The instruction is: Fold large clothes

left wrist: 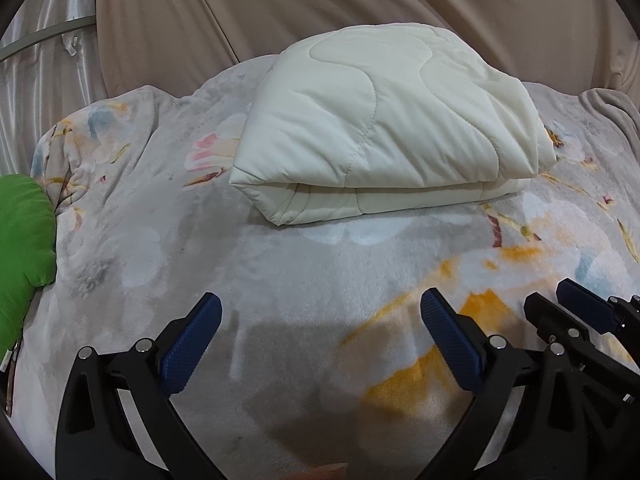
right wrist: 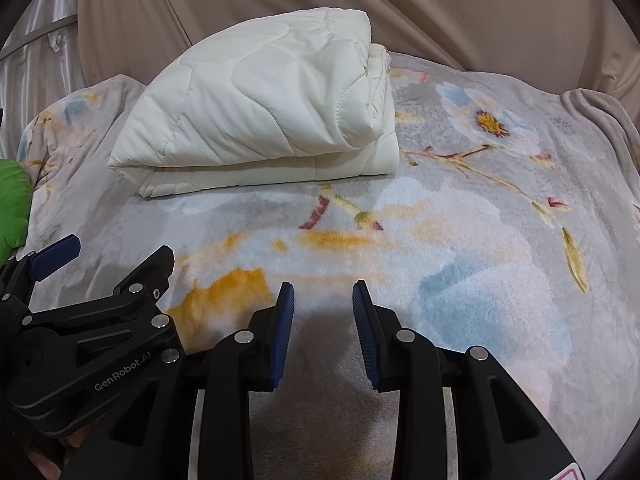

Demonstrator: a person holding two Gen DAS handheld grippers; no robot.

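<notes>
A cream quilted blanket (left wrist: 384,120) lies folded into a thick bundle on a floral fleece bedspread (left wrist: 280,280). It also shows in the right wrist view (right wrist: 260,116), at the upper left. My left gripper (left wrist: 320,316) is open wide and empty, hovering over the bedspread well short of the bundle. My right gripper (right wrist: 323,300) is open with a narrower gap and empty, also short of the bundle. The right gripper shows at the lower right of the left wrist view (left wrist: 576,312); the left gripper shows at the lower left of the right wrist view (right wrist: 108,256).
A green cushion (left wrist: 24,240) lies at the bed's left edge, also in the right wrist view (right wrist: 12,200). A beige draped fabric (left wrist: 360,8) rises behind the bed. Shiny white curtain (left wrist: 44,80) and a rail stand at the back left.
</notes>
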